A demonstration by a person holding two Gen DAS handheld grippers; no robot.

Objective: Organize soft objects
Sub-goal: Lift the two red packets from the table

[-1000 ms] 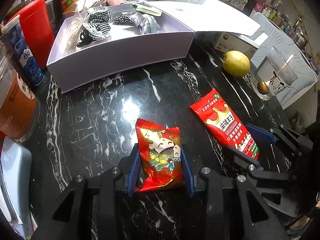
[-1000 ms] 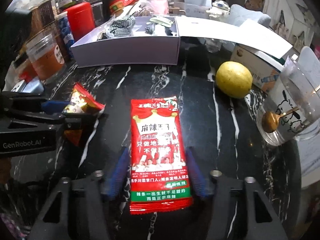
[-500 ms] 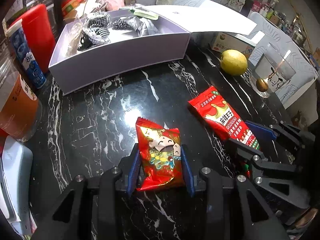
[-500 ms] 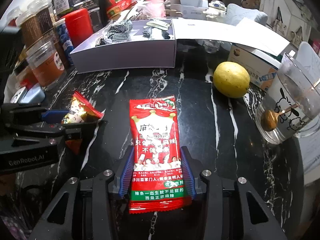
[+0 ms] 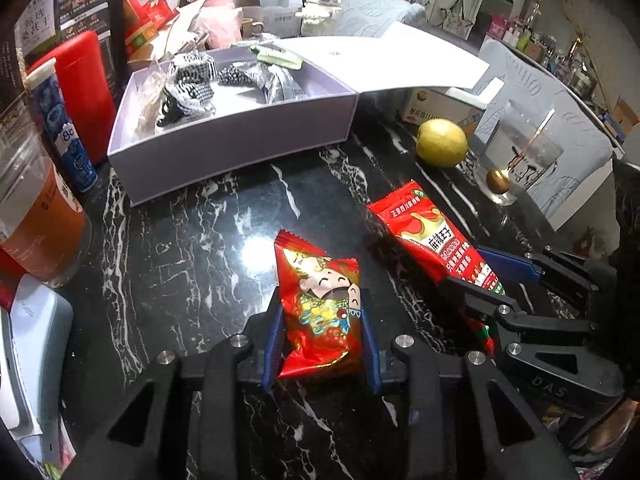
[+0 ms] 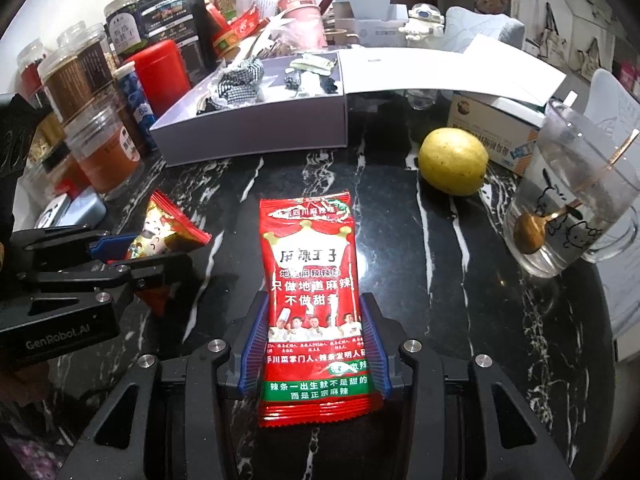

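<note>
Black marble with white veining forms the desk [image 5: 192,240], which is crowded along its far edge with jars, tins and cartons. At about 11 o'clock in the left wrist view an open white box [image 5: 236,136] is seen, already holding checked fabric pieces and small packets, so part of the sorting can be judged done. Two soft snack packets remain outside it. The small cartoon-printed packet [image 5: 320,304] is clamped between the blue fingers of the left gripper [image 5: 320,344], whose jaws have just been closing onto it; its foil is visibly pinched at the sides. The long red spicy-strip packet [image 6: 312,304] is held between the fingers of the right gripper [image 6: 312,352], pressed at both edges near its lower end, with its upper end lying towards 12 o'clock. Whether either packet is lifted clear of the marble cannot be told. A yellow fruit [image 6: 452,160] lies at 1 o'clock in the right wrist view, near a glass mug [image 6: 576,200] with a spoon in it. Carrying both packets to the box is judged to be what is left.
</note>
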